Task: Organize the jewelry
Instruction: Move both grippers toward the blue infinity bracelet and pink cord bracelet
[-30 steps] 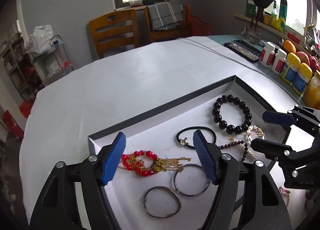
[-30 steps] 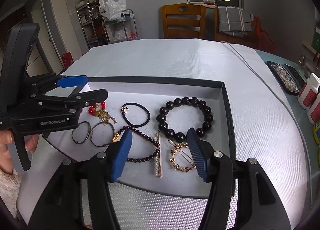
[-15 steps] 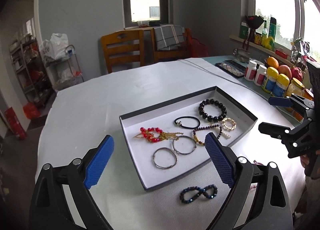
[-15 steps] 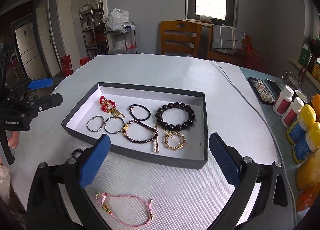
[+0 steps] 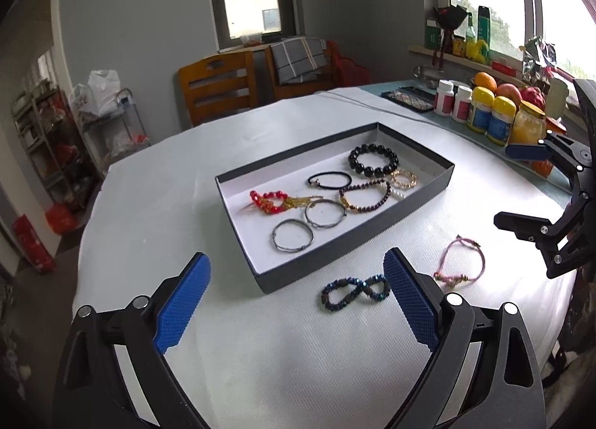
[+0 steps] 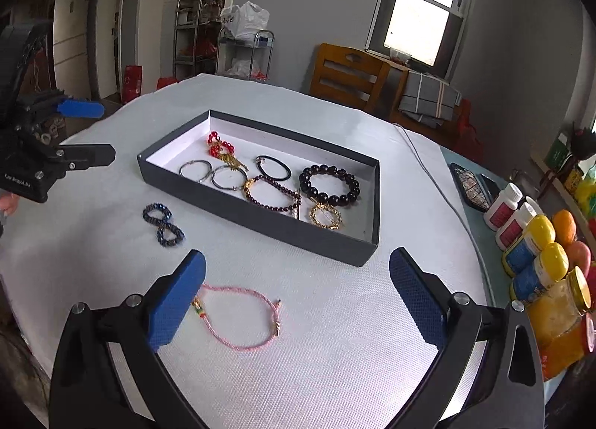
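Both jaws stand wide w/ nothing held: left gripper (image 5: 296,302), right gripper (image 6: 298,295). Two pieces lie outside the box (image 5: 428,198), on the table (image 5: 260,354): blue beaded bracelet (image 5: 355,292), long axis across the left jaws, just ahead by the right pad; pink cord bracelet (image 6: 242,317) is nearer the right gripper, by its left pad

Soft daylight from blown-out windows (image 5: 495,0), sharp focus, faint shadows, strong fisheye bending, black vignetted corners
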